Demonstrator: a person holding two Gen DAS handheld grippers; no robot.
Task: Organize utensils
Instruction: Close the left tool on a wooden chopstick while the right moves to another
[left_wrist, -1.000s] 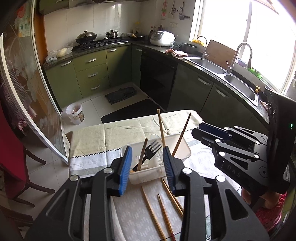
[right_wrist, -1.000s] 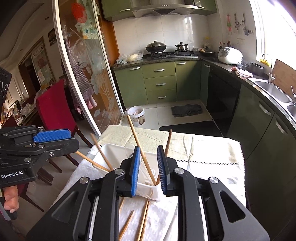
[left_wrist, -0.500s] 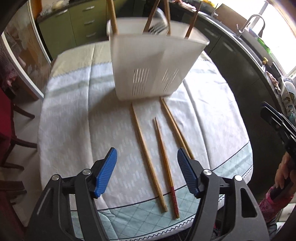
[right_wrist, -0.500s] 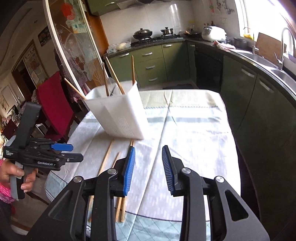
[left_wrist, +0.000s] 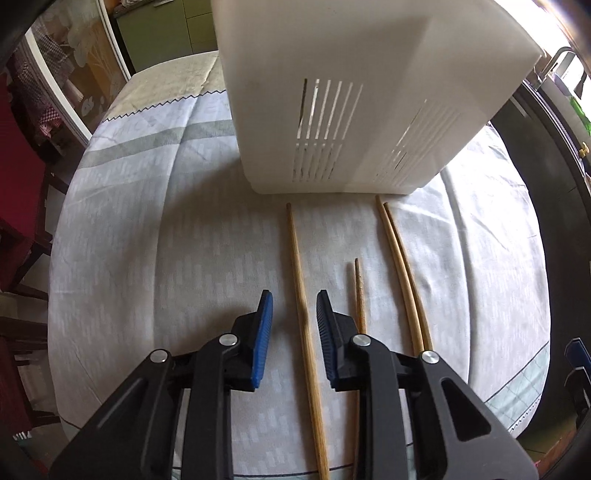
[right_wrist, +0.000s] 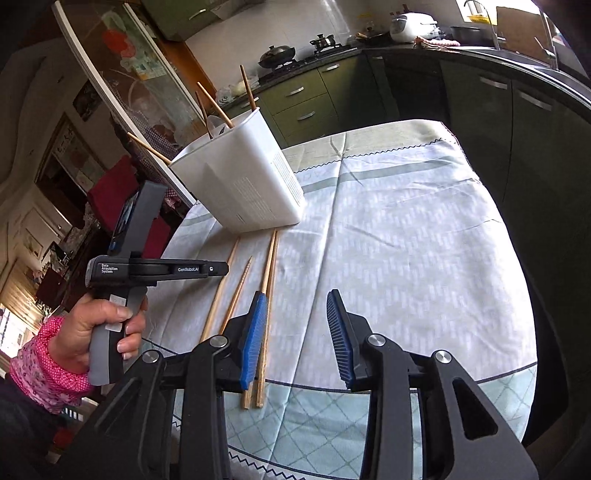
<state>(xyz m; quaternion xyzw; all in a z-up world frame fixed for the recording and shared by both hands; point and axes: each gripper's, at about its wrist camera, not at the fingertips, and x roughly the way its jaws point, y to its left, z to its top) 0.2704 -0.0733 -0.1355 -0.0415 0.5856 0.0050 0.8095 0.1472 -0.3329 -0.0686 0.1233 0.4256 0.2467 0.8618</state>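
Note:
A white slotted utensil holder (left_wrist: 354, 96) stands on the table, also in the right wrist view (right_wrist: 240, 184), with several chopsticks (right_wrist: 218, 103) sticking out of it. Several wooden chopsticks lie on the cloth in front of it. My left gripper (left_wrist: 294, 314) is open, low over the table, its jaws on either side of the leftmost chopstick (left_wrist: 301, 295) without touching it. A shorter chopstick (left_wrist: 359, 291) and a pair (left_wrist: 404, 273) lie to its right. My right gripper (right_wrist: 297, 321) is open and empty, just right of the pair (right_wrist: 267, 280).
The table carries a pale patterned cloth (right_wrist: 399, 236). A red chair (left_wrist: 14, 155) stands left of the table. Green kitchen cabinets (right_wrist: 317, 99) and a dark counter (right_wrist: 517, 74) run behind and to the right. The table's front edge (right_wrist: 332, 424) is close below my grippers.
My left gripper has dropped down toward the table, narrowed its jaws and now straddles the leftmost chopstick. My right gripper has lowered and opened wider beside the chopstick pair.

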